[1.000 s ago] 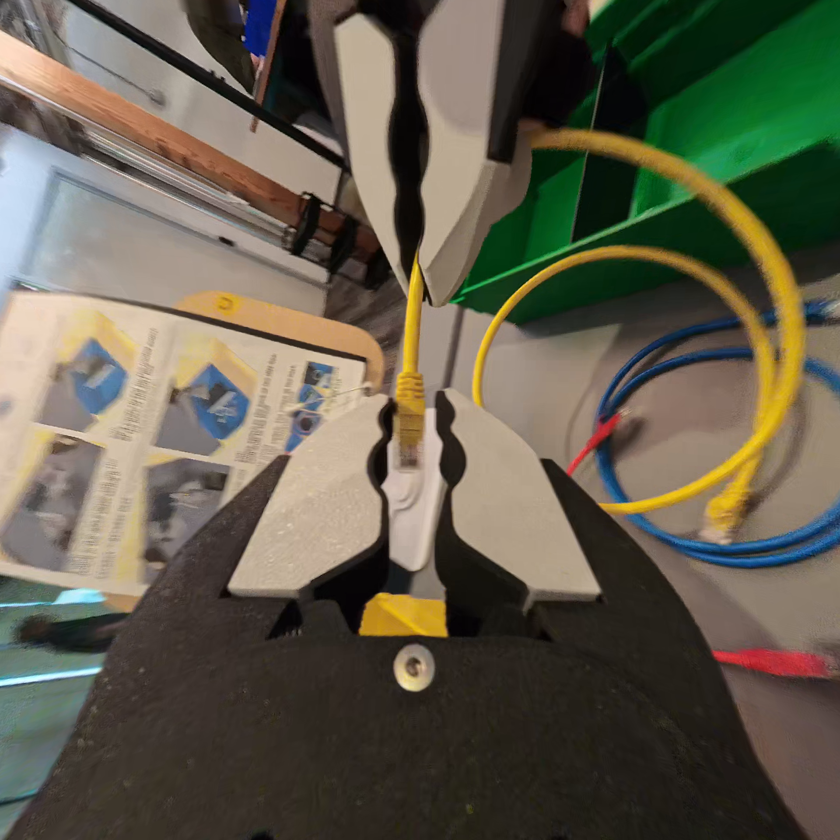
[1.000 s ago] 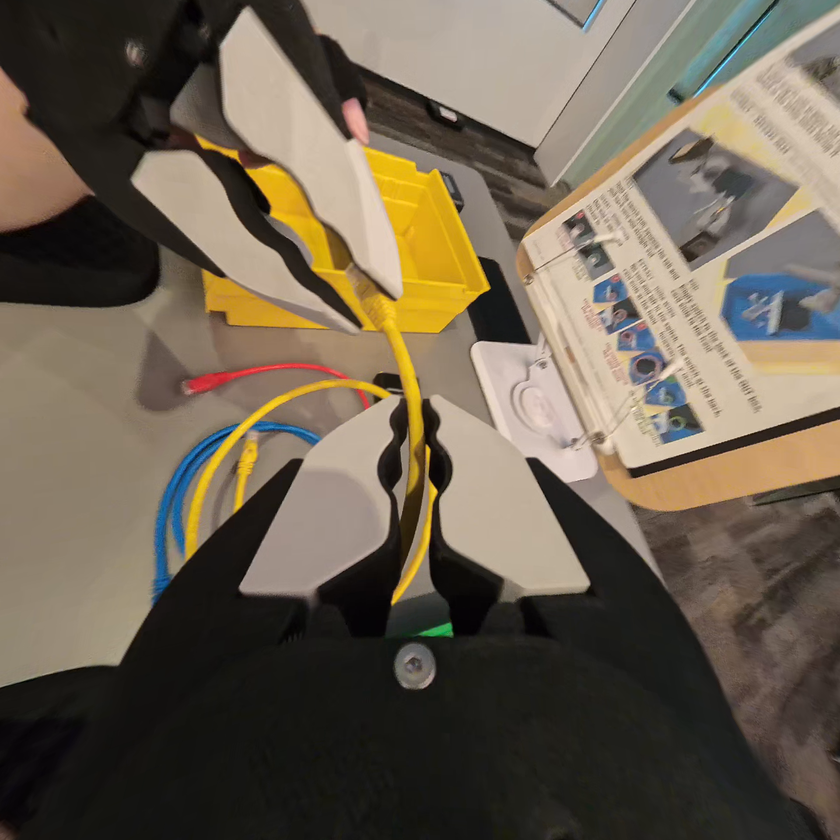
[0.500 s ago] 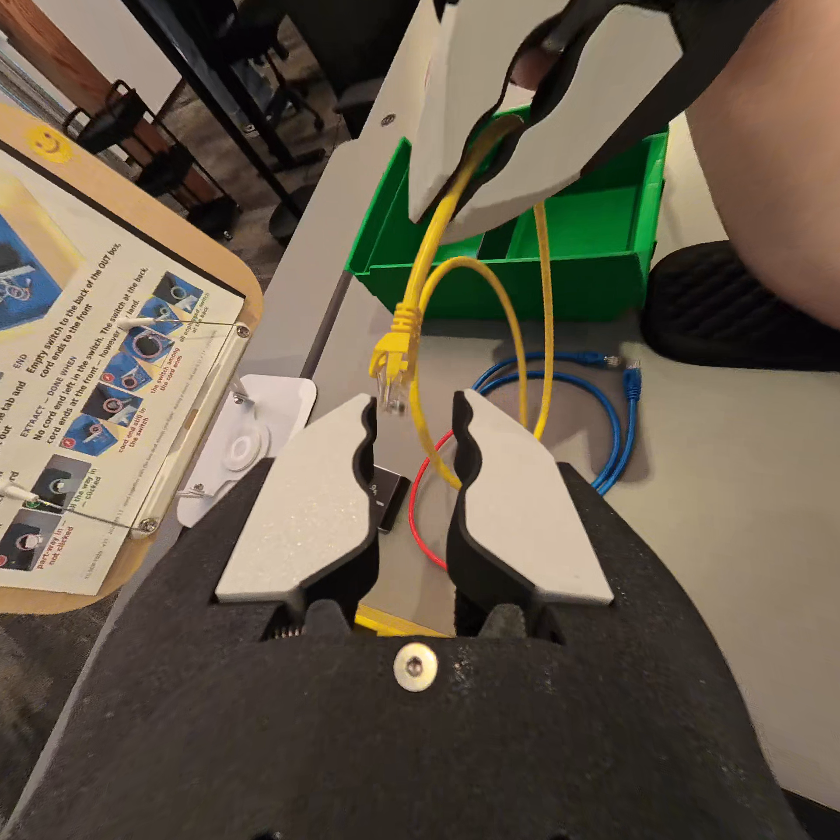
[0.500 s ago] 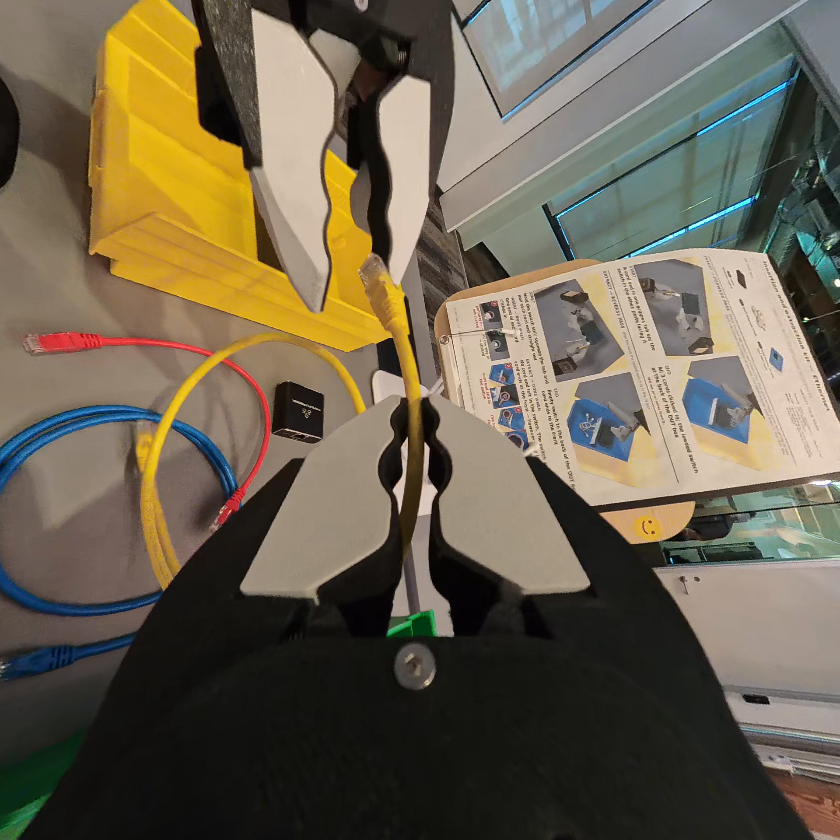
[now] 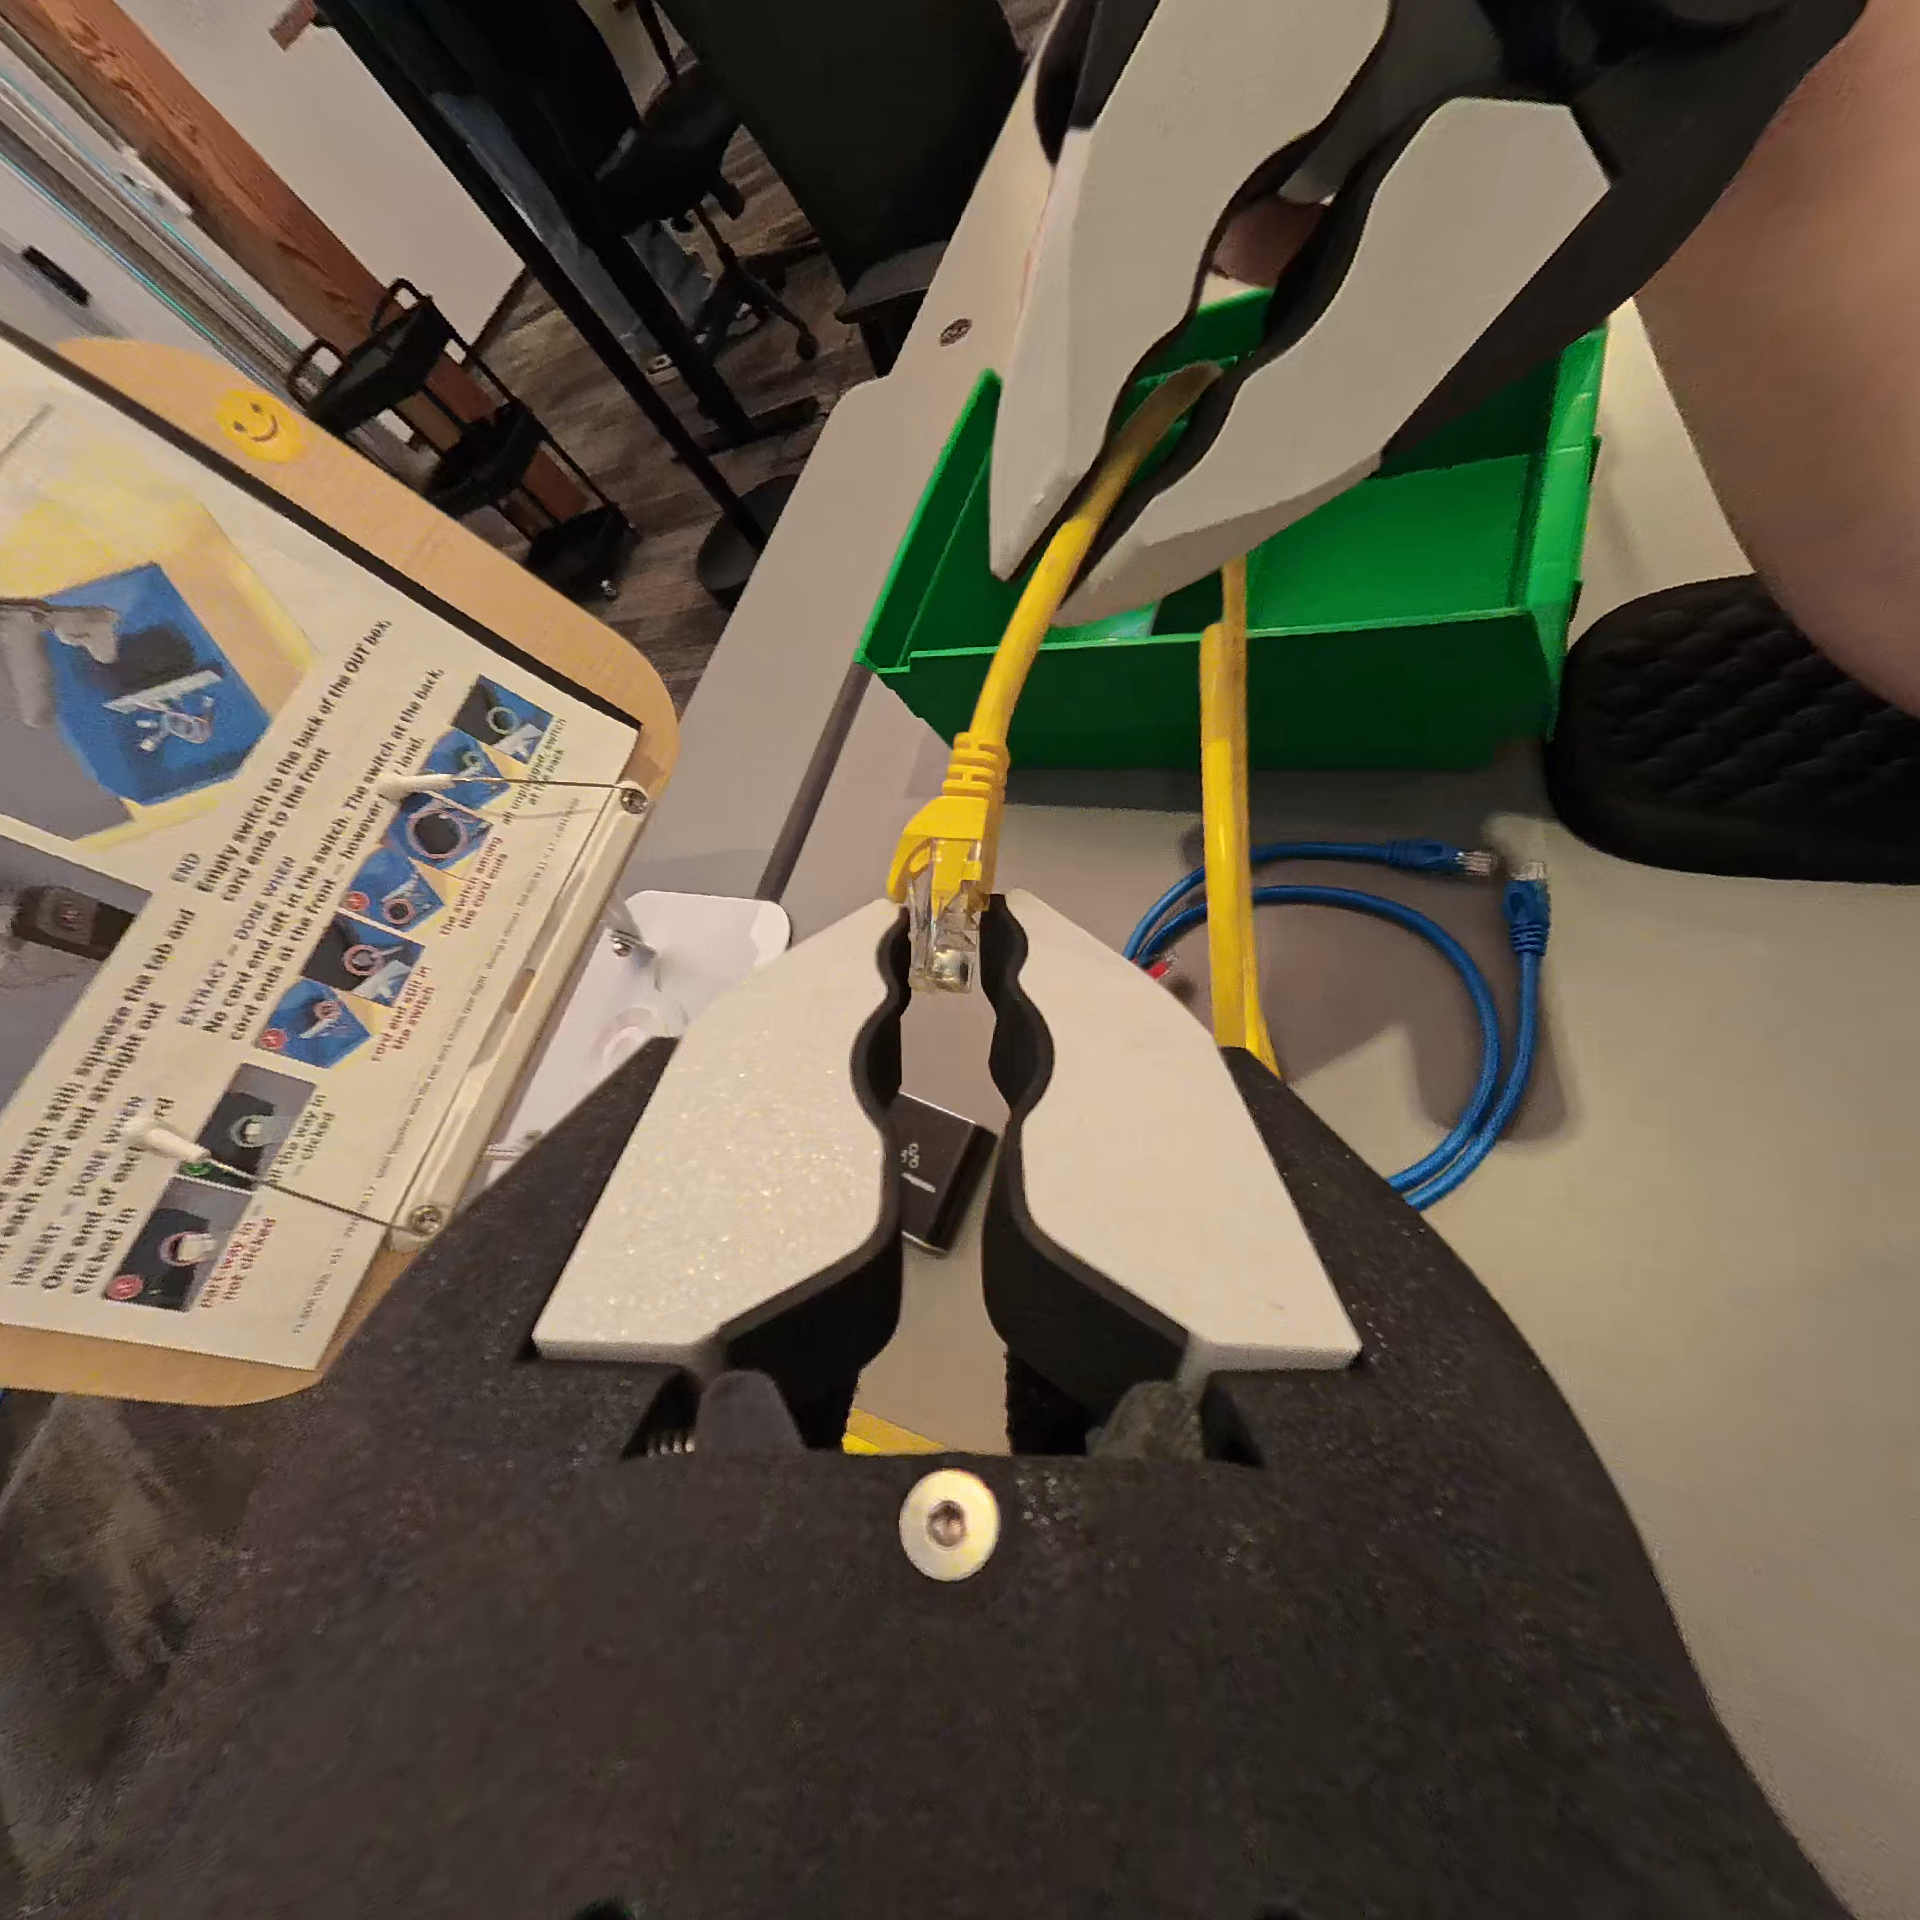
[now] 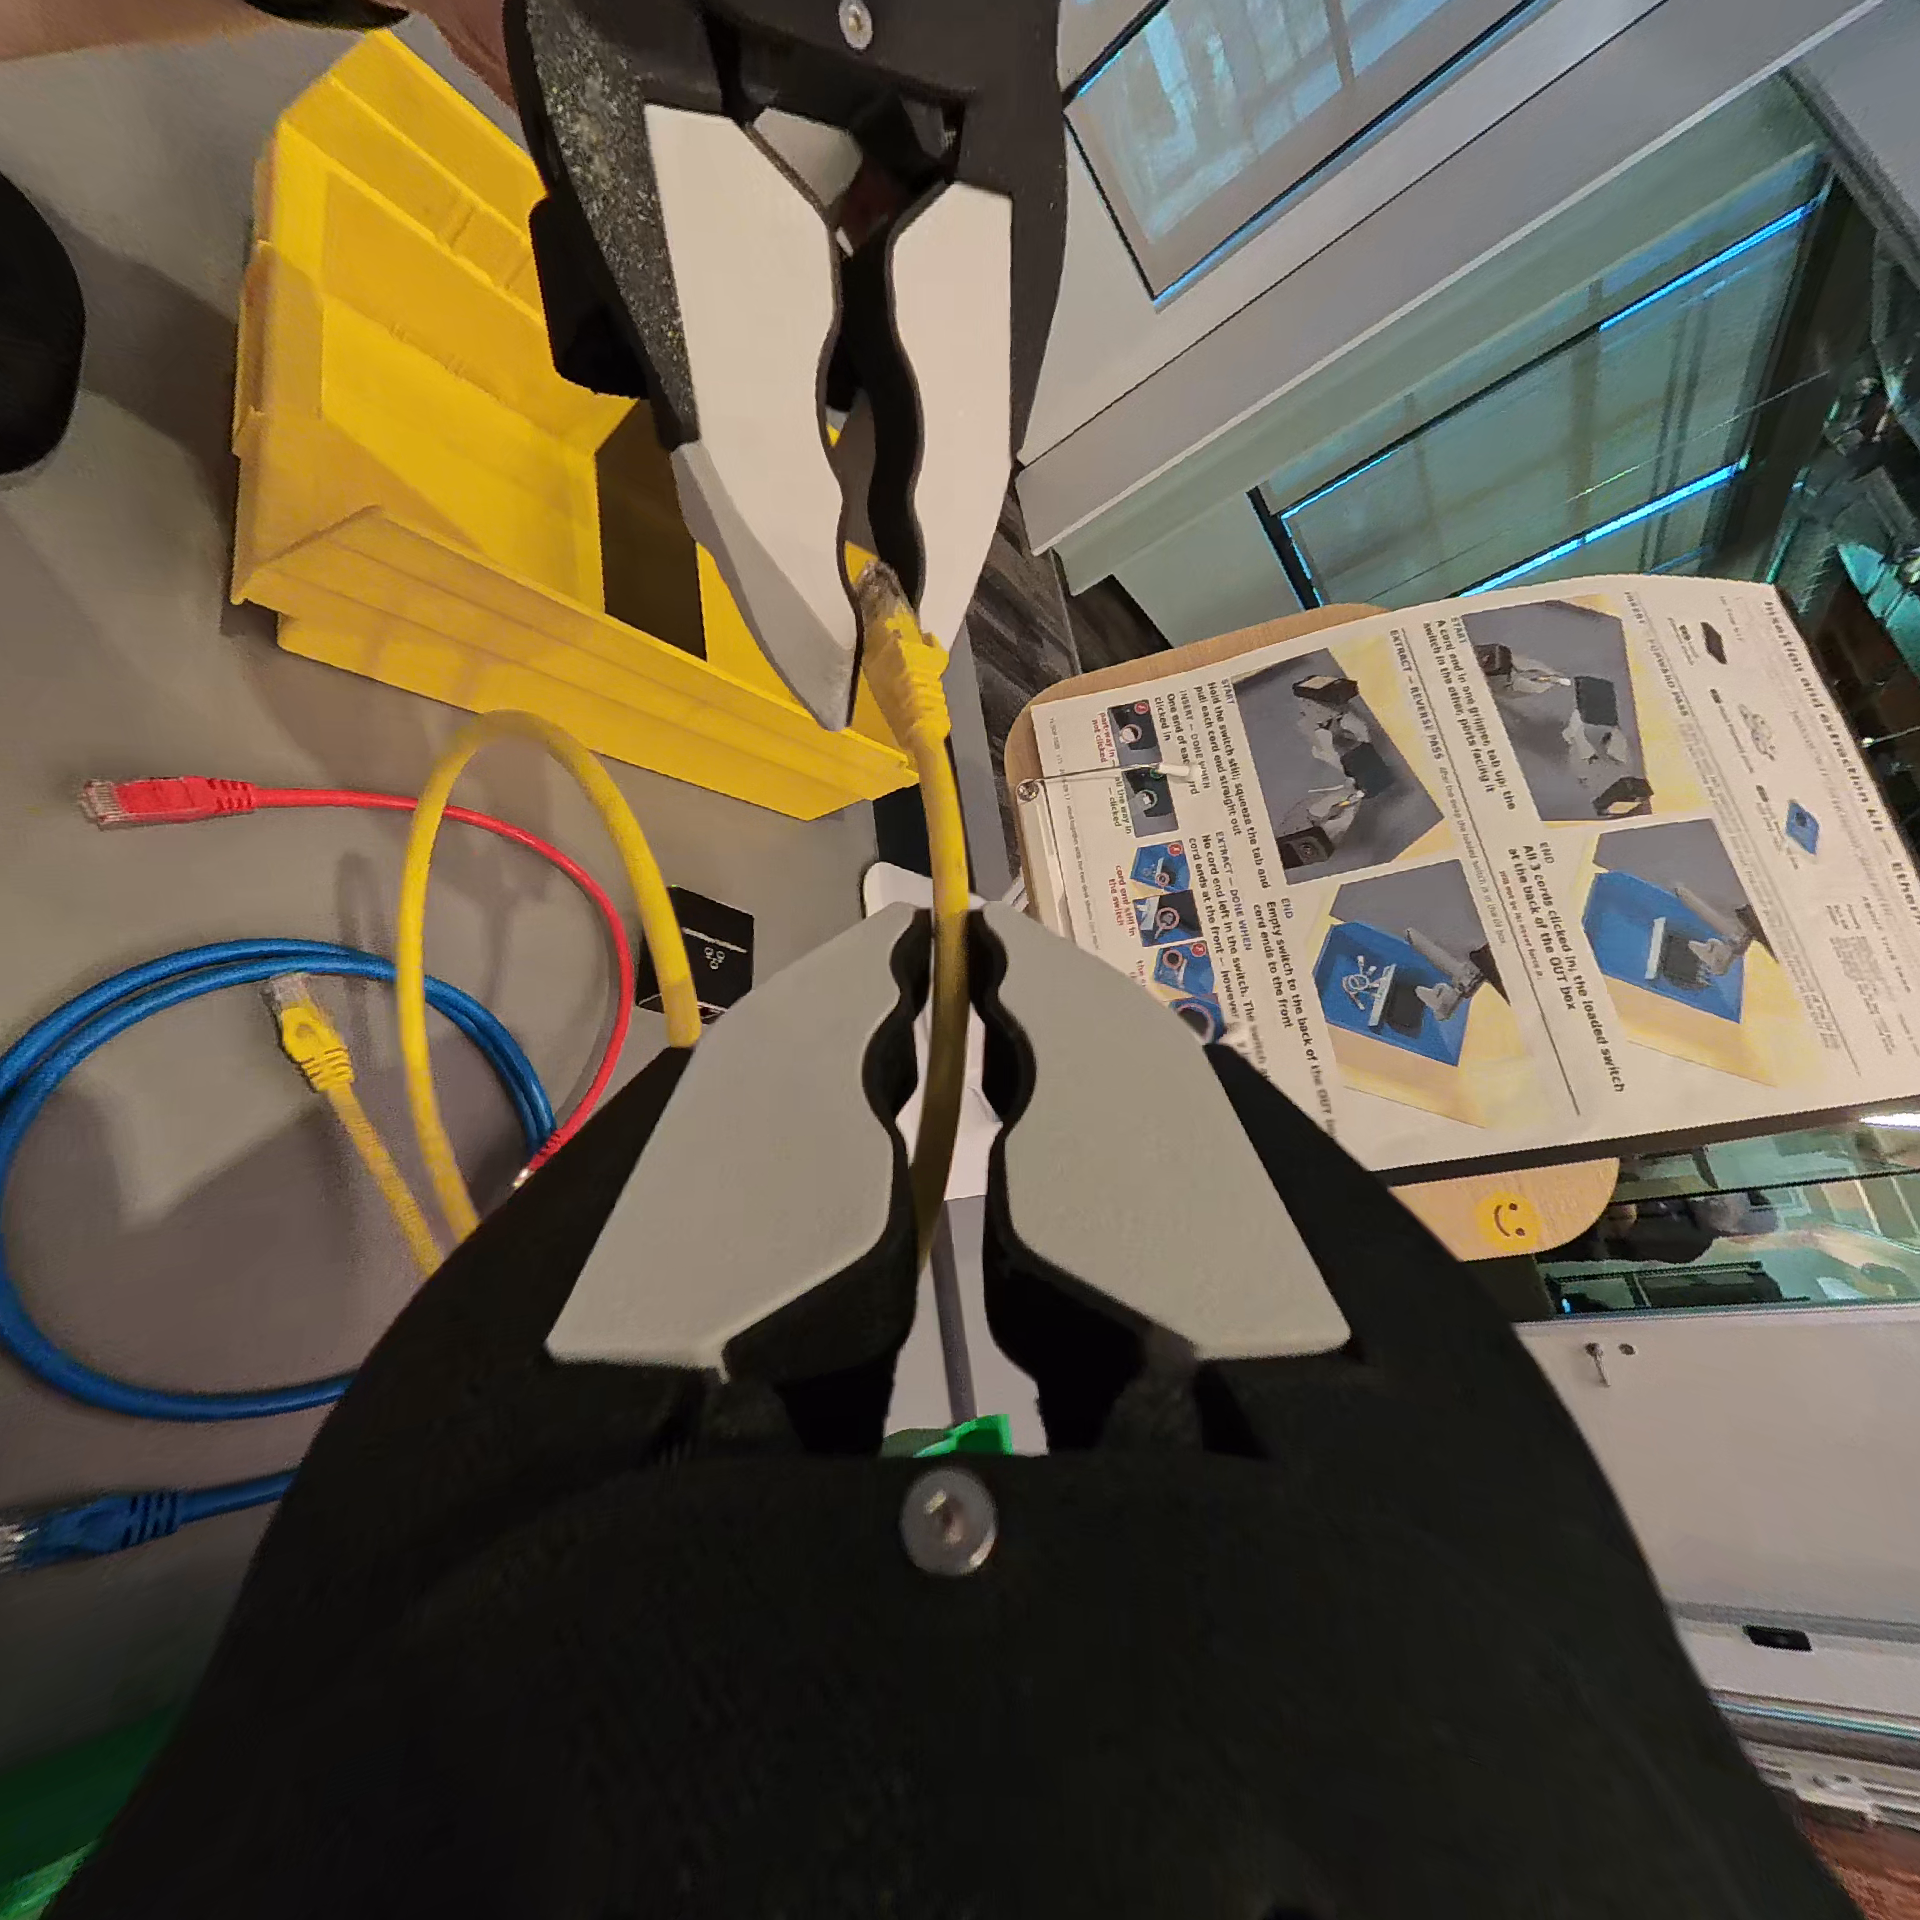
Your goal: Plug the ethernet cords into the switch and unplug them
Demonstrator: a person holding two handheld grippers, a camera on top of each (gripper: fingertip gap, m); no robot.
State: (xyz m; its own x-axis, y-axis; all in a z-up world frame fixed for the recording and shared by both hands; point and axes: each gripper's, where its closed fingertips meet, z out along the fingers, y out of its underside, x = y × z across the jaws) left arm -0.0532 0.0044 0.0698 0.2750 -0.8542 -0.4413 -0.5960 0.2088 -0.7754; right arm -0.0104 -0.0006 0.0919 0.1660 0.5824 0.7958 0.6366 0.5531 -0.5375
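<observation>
A yellow ethernet cord (image 6: 940, 810) is held between both grippers above the grey table (image 6: 156, 1195). My right gripper (image 6: 943, 920) is shut on the cord a short way behind its plug; it also shows in the left wrist view (image 5: 1070, 561). My left gripper (image 5: 945, 914) is closed on the cord's clear plug (image 5: 940, 935), which sits between its fingertips; it also shows in the right wrist view (image 6: 883, 686). The small black switch (image 5: 935, 1174) lies on the table below. The cord's other plug (image 6: 307, 1039) rests on the table.
A blue cord (image 6: 104, 997) and a red cord (image 6: 166, 800) lie coiled on the table. A yellow bin (image 6: 416, 520) stands at one end, a green bin (image 5: 1351, 665) at the other. An instruction board (image 5: 260, 883) on a white stand (image 5: 707, 935) flanks the table. A black pad (image 5: 1714, 727) lies nearby. The left gripper's tips are roughly 6 cm from the right gripper's. Between my left fingertips and the small black switch (image 5: 935, 1174) there is roughly 25 cm.
Half a second ago my left jaws were wide open with the plug just beyond them. They have narrowed onto the plug. The right gripper has kept its hold on the cord.
</observation>
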